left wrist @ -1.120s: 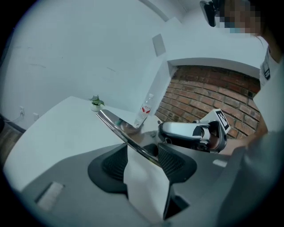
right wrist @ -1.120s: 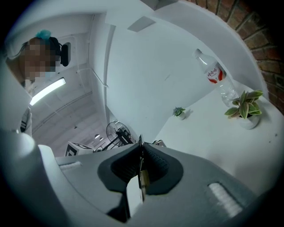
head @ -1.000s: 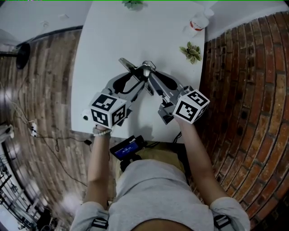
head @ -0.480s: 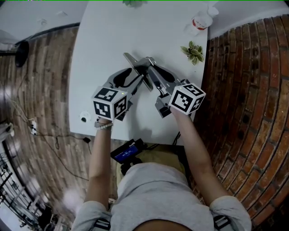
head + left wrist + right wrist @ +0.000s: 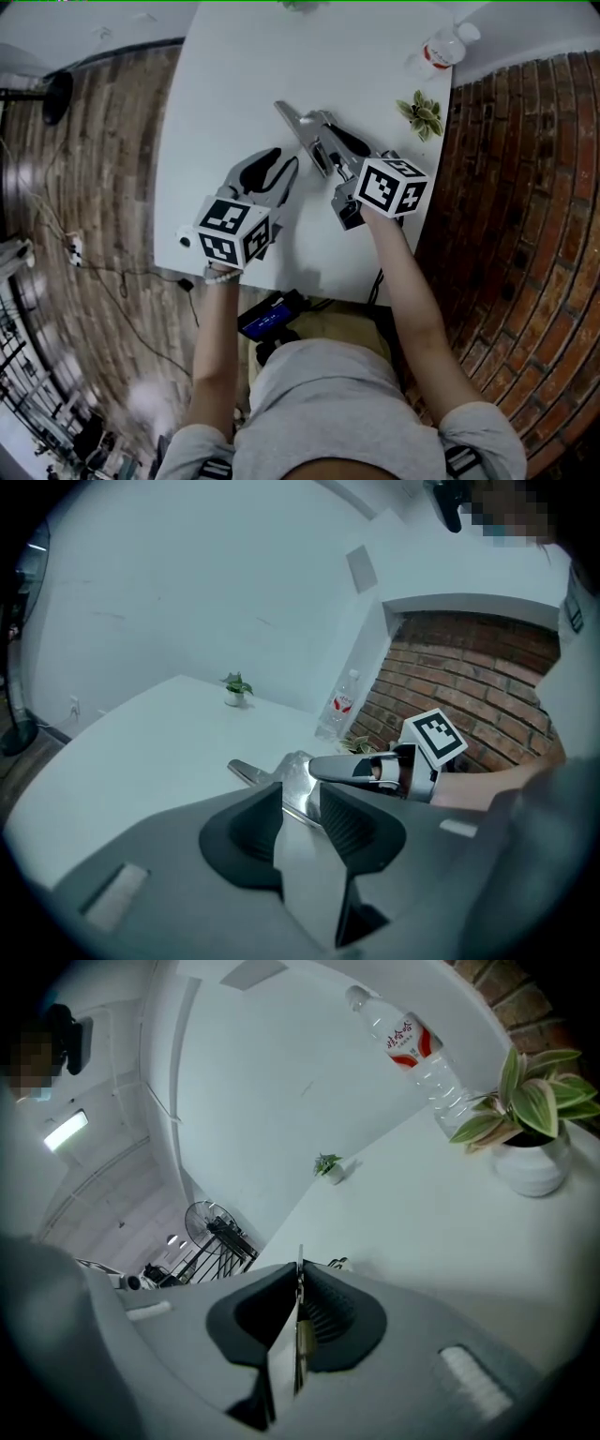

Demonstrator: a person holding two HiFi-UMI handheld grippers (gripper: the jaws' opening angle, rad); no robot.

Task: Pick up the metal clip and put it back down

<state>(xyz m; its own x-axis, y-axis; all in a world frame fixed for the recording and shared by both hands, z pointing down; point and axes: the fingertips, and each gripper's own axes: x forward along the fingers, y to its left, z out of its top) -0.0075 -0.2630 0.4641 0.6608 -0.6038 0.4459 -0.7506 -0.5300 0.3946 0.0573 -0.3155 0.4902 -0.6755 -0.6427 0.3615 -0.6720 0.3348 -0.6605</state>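
1. The right gripper (image 5: 323, 141) is holding the metal clip (image 5: 295, 122). In the right gripper view its jaws are standing almost together, and the pads are pressing on the thin edge of the clip (image 5: 299, 1330).
2. The clip is sitting a little above the middle of the head view, low over the white table (image 5: 225, 84). Whether it is touching the table, I cannot tell.
3. Its long axis is running from the upper left to the lower right of the head view. The free end is pointing to the upper left, away from the right gripper.
4. The left gripper (image 5: 281, 164) is waiting at the lower left of the clip, near it but apart. Its jaws have just been closing and are standing about half apart, with nothing between them. In the left gripper view the clip (image 5: 292, 772) is showing beyond the tips, through the gap.
5. In my judgement the putting down is depending on the right gripper alone. It should be lowering the clip flat, then opening and drawing back to the lower right along that axis, so the clip is not dragged.
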